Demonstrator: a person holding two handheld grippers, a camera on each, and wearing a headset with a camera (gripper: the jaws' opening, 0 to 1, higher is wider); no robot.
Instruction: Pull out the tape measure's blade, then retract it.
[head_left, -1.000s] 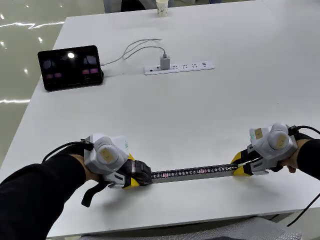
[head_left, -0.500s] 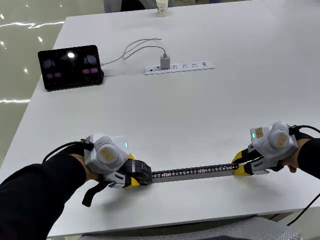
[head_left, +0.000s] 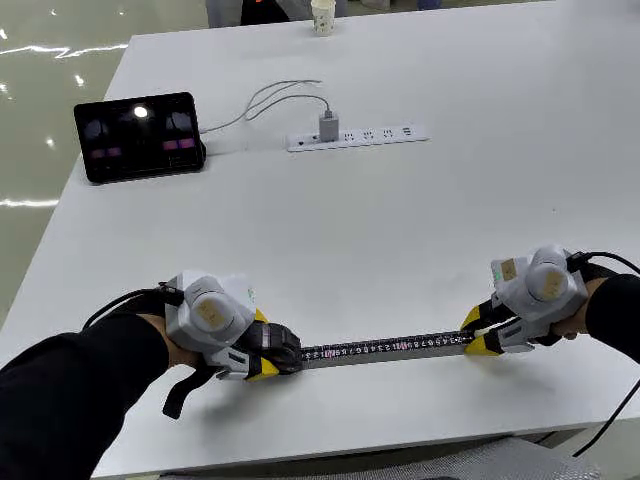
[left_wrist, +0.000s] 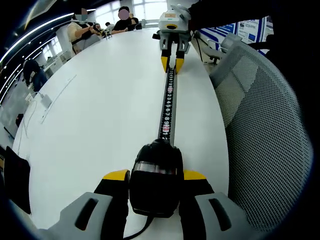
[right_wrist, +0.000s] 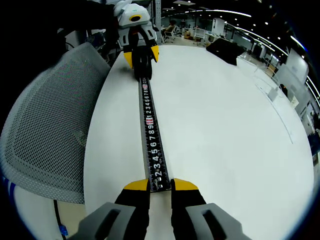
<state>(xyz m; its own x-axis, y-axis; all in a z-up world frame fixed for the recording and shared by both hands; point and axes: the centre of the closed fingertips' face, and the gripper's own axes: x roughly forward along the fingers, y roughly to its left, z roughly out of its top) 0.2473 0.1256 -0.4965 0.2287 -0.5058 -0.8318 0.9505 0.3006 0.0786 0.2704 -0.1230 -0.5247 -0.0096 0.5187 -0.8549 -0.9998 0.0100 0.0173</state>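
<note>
Left claw (head_left: 270, 344) grips the tape measure case (left_wrist: 156, 186); right claw (head_left: 474, 333) pinches the blade (head_left: 385, 349) tip, stretched along the desk's (head_left: 400, 220) near edge. Far paper cup (head_left: 322, 16): contents unclear.

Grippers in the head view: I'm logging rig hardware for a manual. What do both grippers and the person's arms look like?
The left gripper and right gripper match: rounded pale-grey housings with a tan square label, and grey-and-black jaws ending in yellow tips. A thin black cable runs from each. The person wears long black sleeves.
</note>
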